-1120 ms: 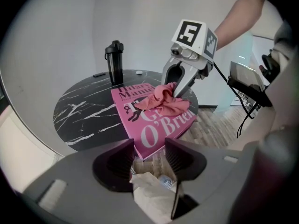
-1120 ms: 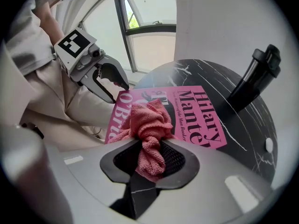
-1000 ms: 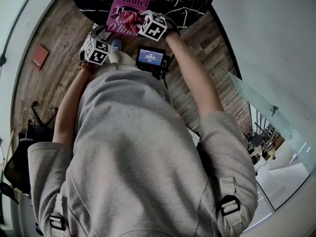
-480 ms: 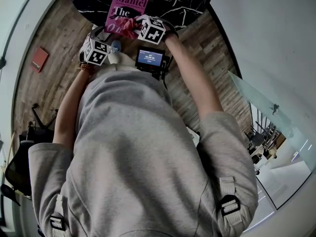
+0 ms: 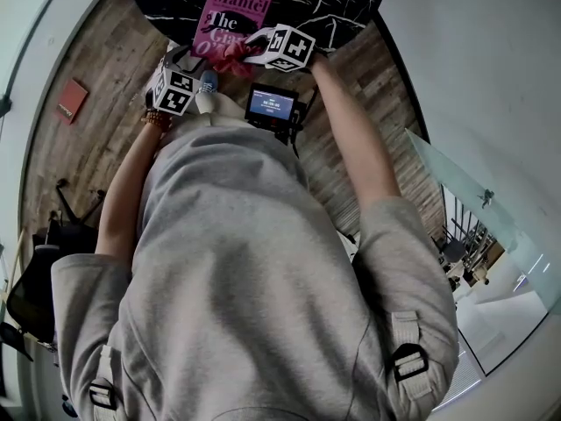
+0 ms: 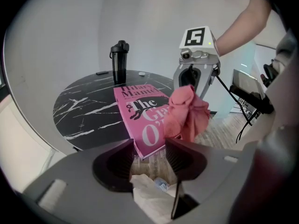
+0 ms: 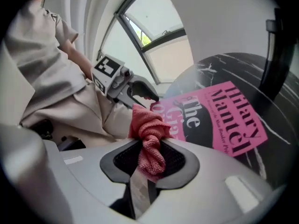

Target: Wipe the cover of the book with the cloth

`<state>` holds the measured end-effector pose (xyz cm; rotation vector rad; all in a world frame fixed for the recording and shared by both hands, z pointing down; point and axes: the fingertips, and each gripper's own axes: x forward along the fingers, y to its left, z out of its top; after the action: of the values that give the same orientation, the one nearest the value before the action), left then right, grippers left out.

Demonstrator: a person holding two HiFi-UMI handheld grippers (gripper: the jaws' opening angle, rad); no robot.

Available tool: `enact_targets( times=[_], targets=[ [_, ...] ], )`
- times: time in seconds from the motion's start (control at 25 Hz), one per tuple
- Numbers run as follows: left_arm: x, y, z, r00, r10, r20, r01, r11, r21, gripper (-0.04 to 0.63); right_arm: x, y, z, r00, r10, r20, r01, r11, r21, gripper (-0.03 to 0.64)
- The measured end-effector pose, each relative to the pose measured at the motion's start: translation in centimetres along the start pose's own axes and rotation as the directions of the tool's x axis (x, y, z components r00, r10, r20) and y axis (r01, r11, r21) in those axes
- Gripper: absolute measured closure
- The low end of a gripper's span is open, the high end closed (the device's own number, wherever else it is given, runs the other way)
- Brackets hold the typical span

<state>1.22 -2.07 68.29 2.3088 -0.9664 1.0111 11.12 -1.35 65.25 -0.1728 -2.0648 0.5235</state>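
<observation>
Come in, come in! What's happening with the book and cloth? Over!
Right gripper shut on the cloth, at the near corner of the book. Left gripper open, empty. Bottle far back, out of the way.

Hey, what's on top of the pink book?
A pink cloth pinched in the right gripper hangs over the near corner of the book, hiding part of the title.

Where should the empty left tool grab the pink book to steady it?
Probably the near corner of the book, which seems to overhang the table edge. It lies flat, so only there can a jaw slip underneath. Bring the open left tool in from the person's side, jaws above and below the cover.
</observation>
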Motion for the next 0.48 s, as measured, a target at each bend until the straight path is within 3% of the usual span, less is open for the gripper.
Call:
enact_targets(
  times=[0.08, 0.2, 0.32, 0.48],
  targets=[
    [0.0, 0.0, 0.1, 1.000, -0.002, 0.002, 0.002, 1.000, 0.003, 0.383, -1.8, -1.4, 1.7, 0.996, -0.044, 0.079, 0.044, 0.999, 0.000, 0.494],
    [-0.1, 0.0, 0.1, 1.000, -0.006, -0.002, 0.006, 1.000, 0.009, 0.383, -4.8, -5.2, 4.3, 0.969, -0.198, 0.145, 0.206, 0.978, -0.040, 0.494],
    [-0.1, -0.2, 0.2, 1.000, -0.013, -0.009, 0.013, 0.999, 0.030, 0.383, -7.2, -9.6, 5.9, 0.921, -0.361, 0.147, 0.374, 0.924, -0.078, 0.492],
    [0.0, -0.3, 0.4, 1.000, -0.018, -0.014, 0.019, 0.998, 0.062, 0.383, -8.3, -14.2, 6.0, 0.886, -0.456, 0.084, 0.462, 0.883, -0.085, 0.492]
  ],
)
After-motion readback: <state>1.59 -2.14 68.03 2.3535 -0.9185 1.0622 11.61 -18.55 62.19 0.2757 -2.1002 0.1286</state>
